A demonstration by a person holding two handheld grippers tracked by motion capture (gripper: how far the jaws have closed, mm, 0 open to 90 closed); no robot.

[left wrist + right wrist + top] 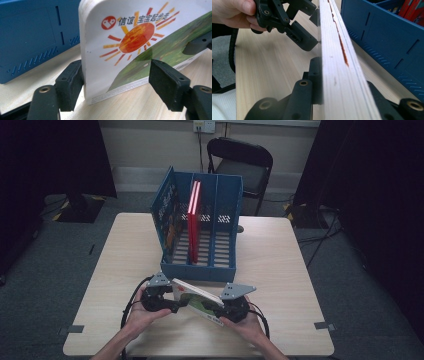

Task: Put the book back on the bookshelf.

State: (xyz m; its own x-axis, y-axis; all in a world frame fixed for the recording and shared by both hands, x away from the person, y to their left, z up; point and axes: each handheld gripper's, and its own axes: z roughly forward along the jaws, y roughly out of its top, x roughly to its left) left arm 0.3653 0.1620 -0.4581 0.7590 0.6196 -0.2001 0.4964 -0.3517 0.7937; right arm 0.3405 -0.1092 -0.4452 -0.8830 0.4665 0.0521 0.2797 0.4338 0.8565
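Note:
A white board book (197, 297) with a sun and green field on its cover (130, 37) stands tilted on its edge near the table's front, held between both hands. My right gripper (223, 310) is shut on its right end; in the right gripper view the jaws (339, 75) clamp both faces of the thick page block (337, 62). My left gripper (177, 306) straddles the book's left corner with open jaws (116, 75): the left pad sits by the back face and the right pad (165, 80) stands off the cover.
A blue file rack (200, 270) with several slots stands behind the book, two red books (194, 220) upright in its middle slot. Its blue wall (387, 37) is close beside the book. A black chair (245, 165) stands beyond the wooden table (280, 260).

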